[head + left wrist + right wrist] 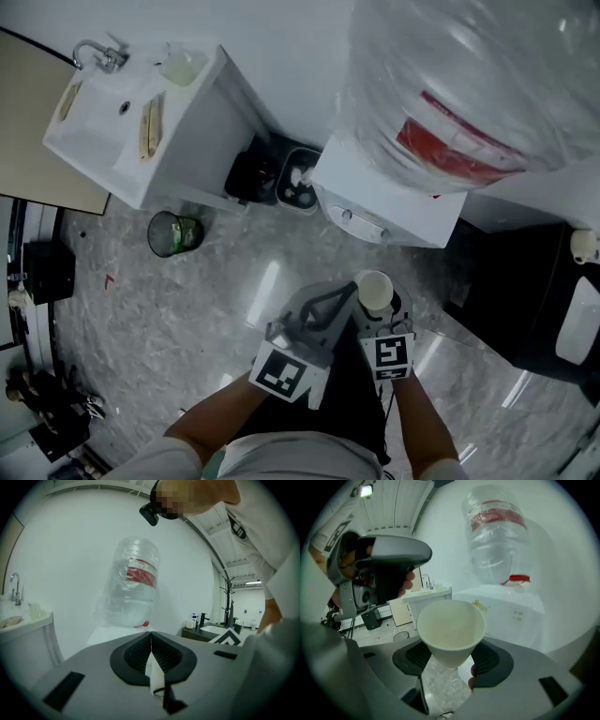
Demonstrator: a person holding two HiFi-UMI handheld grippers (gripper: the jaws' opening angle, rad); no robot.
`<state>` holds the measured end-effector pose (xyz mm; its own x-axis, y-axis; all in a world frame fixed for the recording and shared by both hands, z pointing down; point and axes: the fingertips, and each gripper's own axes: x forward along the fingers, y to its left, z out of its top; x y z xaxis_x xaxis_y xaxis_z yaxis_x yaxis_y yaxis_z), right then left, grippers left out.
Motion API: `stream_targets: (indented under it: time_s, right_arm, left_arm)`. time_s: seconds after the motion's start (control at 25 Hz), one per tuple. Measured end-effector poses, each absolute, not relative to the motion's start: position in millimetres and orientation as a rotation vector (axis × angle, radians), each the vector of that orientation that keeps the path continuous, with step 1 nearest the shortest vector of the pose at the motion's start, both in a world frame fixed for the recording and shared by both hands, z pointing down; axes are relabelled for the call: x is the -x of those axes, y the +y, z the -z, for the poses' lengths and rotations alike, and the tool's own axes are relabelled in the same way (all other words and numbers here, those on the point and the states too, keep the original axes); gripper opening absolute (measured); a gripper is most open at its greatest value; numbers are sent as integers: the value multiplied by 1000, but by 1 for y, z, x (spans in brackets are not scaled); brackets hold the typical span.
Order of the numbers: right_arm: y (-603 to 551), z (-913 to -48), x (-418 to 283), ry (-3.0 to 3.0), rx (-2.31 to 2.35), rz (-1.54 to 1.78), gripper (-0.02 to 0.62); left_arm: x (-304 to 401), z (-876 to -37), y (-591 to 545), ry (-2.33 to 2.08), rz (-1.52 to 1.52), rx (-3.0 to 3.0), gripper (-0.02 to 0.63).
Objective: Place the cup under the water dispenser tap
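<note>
A white paper cup (375, 290) (450, 630) stands upright between the jaws of my right gripper (381, 306) (451, 660), which is shut on it low on its wall. The cup looks empty. The white water dispenser (386, 192) (506, 606) stands ahead, with a large clear bottle (469, 84) (497, 536) (133, 583) on top and its taps (364, 221) on the front face. The cup is short of the dispenser, above the floor. My left gripper (347, 292) (151, 651) is just left of the cup, shut, with nothing between its pads.
A white sink cabinet (122, 103) stands at the far left, with a wire waste bin (173, 234) on the marble floor below it. Dark bins (272, 176) sit between the cabinet and the dispenser. A dark counter (525, 300) with a basin is at the right.
</note>
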<state>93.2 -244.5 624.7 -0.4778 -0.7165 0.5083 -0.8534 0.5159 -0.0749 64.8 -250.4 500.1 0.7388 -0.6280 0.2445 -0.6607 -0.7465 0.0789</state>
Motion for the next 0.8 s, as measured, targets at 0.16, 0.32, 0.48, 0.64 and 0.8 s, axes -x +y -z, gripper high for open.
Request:
stream_targets:
  time_s: [0.16, 0.32, 0.48, 0.64, 0.8]
  right_arm:
    - [-259, -703, -99, -2284, -1342, -476, 267]
    - [-280, -784, -109, -2206, -1363, -498, 267]
    - [-305, -853, -122, -2144, -1368, -486, 267]
    - [-333, -890, -136, -2097, -1428, -475, 267]
    - [-347, -912, -145, -2057, -1459, -458, 267]
  left_arm:
    - [-56, -552, -258, -1021, -333, -2761, 5]
    - [-49, -600, -267, -1028, -349, -2724, 5]
    - [-46, -637, -274, -1024, -373, -2705, 5]
    - [-46, -656, -277, -1011, -388, -2706, 5]
    - [-45, -665, -279, -1019, -378, -2704, 5]
